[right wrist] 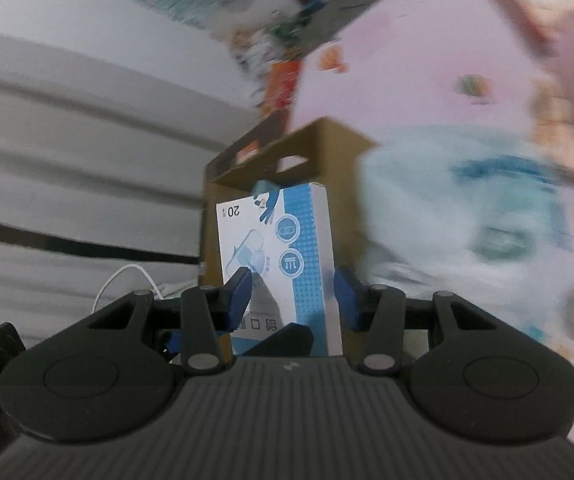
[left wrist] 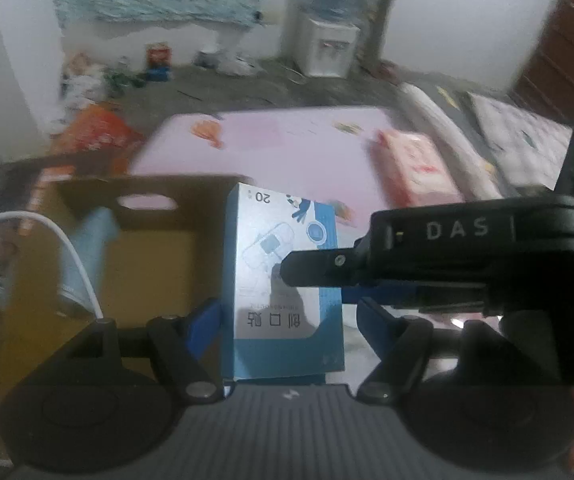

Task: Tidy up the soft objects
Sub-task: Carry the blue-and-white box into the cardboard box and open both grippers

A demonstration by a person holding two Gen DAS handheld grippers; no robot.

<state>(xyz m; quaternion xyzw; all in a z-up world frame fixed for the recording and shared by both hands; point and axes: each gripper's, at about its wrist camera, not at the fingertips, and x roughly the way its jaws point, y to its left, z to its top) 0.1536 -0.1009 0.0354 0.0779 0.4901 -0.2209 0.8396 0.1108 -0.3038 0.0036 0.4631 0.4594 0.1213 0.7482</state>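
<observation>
A blue and white plaster box (left wrist: 283,280) stands between the blue pads of my left gripper (left wrist: 287,320), which is shut on it. My right gripper (right wrist: 293,296) comes in from the right in the left wrist view (left wrist: 447,256) and touches the same box (right wrist: 279,268); its pads sit at both sides of the box, shut on it. Just beyond is an open brown cardboard box (left wrist: 135,240) with a light blue item (left wrist: 83,256) inside. A soft light blue pack (right wrist: 479,216) lies on the pink table, blurred.
The pink table (left wrist: 287,148) holds a pink tissue pack (left wrist: 415,168) at the right. A white cable (left wrist: 71,256) hangs across the cardboard box. An orange bag (left wrist: 95,136) and a water dispenser (left wrist: 327,40) stand on the floor beyond.
</observation>
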